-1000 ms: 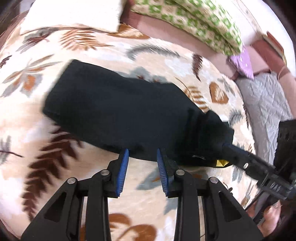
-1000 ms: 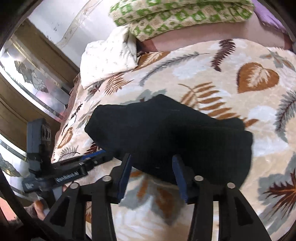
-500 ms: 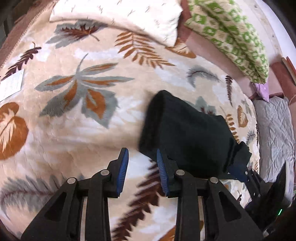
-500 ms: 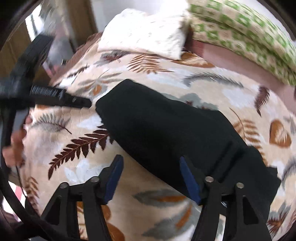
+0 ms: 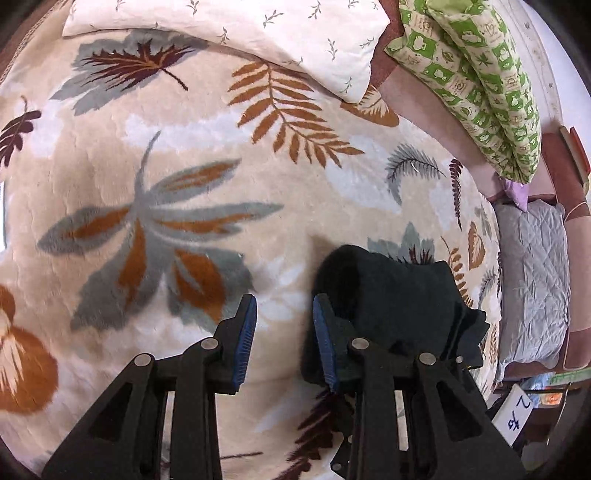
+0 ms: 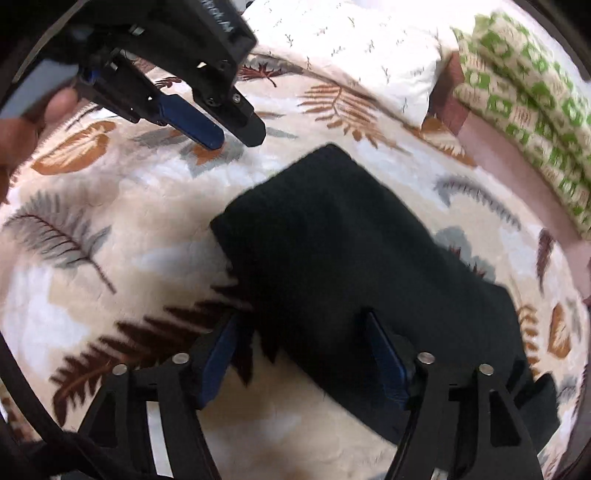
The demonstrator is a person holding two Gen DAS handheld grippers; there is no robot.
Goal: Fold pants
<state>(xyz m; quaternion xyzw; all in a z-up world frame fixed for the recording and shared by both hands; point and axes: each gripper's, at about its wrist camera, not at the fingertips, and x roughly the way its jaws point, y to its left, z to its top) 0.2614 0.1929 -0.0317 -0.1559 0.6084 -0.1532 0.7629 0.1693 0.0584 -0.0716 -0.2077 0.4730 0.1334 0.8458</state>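
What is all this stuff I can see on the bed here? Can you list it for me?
Pants: one, black, folded, on the blanket's middle.
Blanket: one, cream with leaf print, covering the bed.
Pillow: one, white with sprigs, at the far edge.
Quilt: one, green-checked, far right.
Grey pad: one, right edge.
Left tongs: black, blue pads, empty.
Right tongs: black, blue pads, open over the pants.

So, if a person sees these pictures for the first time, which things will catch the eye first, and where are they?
The black folded pants stand out most, lying dark on the cream leaf-print blanket near its middle. The right gripper hangs close over their near edge, its jaws just opened wide with the cloth below them, while the left gripper hovers empty beside the bundle. Behind, a white pillow and a green checked quilt lie at the bed's far edge.
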